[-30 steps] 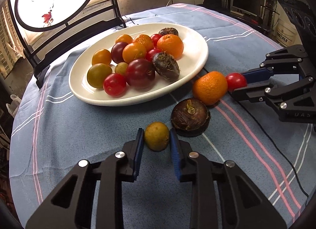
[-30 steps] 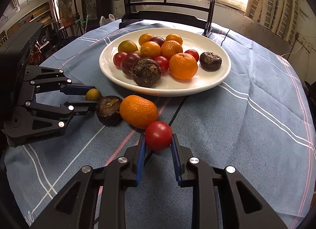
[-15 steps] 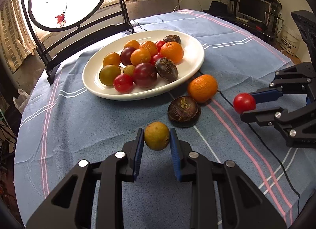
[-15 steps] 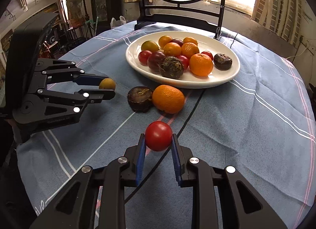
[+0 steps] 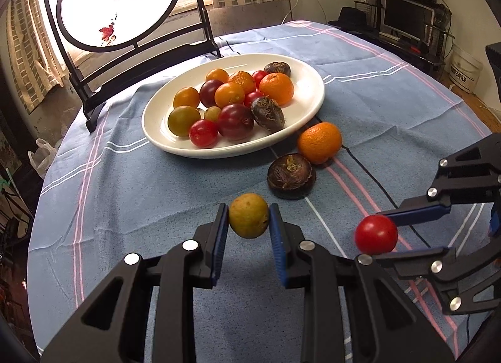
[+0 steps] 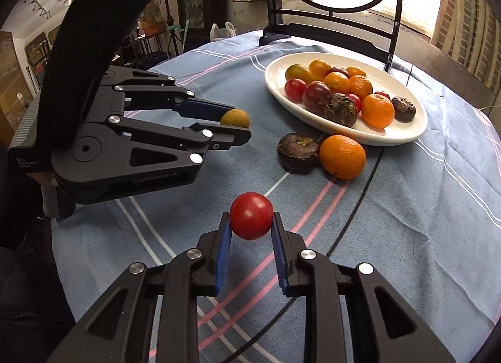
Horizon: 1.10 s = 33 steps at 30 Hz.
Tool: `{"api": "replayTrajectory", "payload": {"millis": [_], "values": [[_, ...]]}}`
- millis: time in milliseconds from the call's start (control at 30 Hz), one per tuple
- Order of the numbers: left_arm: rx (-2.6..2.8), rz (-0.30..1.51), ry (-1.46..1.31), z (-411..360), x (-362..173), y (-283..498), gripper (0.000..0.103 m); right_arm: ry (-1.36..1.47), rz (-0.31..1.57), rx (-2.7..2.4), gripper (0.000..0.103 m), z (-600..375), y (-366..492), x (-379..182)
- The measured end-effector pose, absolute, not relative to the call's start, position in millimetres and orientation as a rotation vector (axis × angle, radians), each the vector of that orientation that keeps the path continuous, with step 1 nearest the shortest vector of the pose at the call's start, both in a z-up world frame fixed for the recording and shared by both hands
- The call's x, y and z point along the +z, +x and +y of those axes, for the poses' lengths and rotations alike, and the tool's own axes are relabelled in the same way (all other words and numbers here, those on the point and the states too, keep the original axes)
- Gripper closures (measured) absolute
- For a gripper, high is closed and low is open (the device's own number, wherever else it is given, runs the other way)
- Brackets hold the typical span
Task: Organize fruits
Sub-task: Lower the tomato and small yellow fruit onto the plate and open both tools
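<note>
Left wrist view, left hand-held gripper (image 5: 248, 231) clamps yellow-green fruit (image 5: 248, 220), right hand-held gripper (image 6: 251, 234) clamps red tomato (image 6: 251, 220)

plate (image 5: 310, 106) of fruit mid-table, mandarin (image 5: 319, 142) and water chestnut (image 5: 291, 176) touching just before it — screen (image 5: 119, 2) behind

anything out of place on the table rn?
Two strays: an orange mandarin and a dark brown round fruit sit on the cloth beside the white plate, touching each other, not with the pile. Nothing spilled or damaged. Left tongs hold a yellow-green fruit, right tongs a red tomato.
</note>
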State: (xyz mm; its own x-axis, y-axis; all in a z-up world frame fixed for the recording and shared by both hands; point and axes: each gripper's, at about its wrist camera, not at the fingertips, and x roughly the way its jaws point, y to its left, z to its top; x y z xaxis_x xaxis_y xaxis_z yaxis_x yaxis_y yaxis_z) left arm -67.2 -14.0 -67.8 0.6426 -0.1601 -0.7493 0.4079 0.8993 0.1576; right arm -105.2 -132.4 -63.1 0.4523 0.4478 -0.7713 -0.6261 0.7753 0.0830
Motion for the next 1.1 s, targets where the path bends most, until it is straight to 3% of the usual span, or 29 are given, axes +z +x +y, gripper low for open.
{"api": "replayTrajectory", "payload": {"millis": [800, 1100], "values": [[-0.176, 0.738, 0.191, -9, -24, 1, 0.077, -0.076, 0.730, 0.505, 0.076, -170, -34, -14], [-0.174, 0.738, 0.196, -11, -27, 17, 0.078, -0.071, 0.761, 0.526, 0.076, -163, -14, -20]]}}
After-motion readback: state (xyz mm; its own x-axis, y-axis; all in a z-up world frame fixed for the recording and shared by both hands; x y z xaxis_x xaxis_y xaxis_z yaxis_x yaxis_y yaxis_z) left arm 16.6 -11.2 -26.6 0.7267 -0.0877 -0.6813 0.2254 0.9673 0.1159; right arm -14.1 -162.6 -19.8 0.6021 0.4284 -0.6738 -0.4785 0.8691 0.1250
